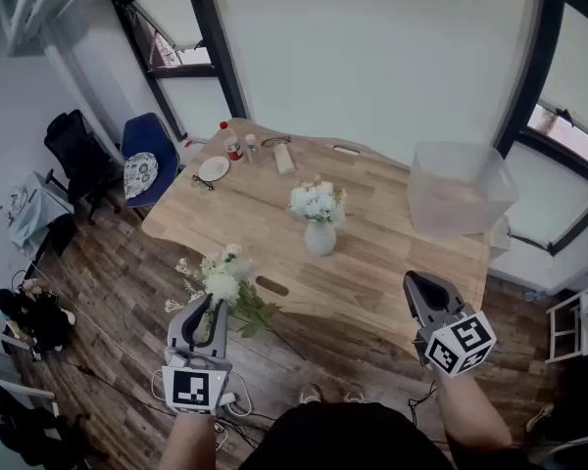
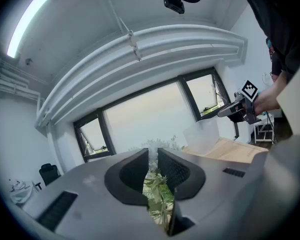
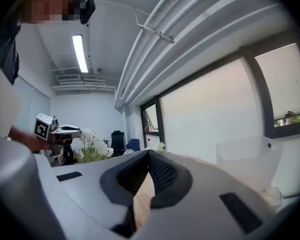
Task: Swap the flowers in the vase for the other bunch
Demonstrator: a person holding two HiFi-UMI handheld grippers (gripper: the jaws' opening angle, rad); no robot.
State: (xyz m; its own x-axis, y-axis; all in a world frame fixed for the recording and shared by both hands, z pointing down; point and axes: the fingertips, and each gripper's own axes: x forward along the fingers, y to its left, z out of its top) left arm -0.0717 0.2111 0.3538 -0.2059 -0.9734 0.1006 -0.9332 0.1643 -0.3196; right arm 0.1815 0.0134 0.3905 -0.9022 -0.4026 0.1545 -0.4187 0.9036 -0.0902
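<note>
A small white vase stands mid-table with a bunch of white flowers in it. Off the table's near left edge, my left gripper is shut on the green stems of a second white bunch, held above the floor. In the left gripper view the stems run between the jaws, with blooms beyond the tips. My right gripper hovers at the table's near right edge, shut and empty. In the right gripper view its jaws meet over the wood, and the held bunch shows at the left.
A clear plastic box sits on the table's far right. At the far left end of the wooden table are a plate, glasses and small bottles. A blue chair stands beyond; cables lie on the floor.
</note>
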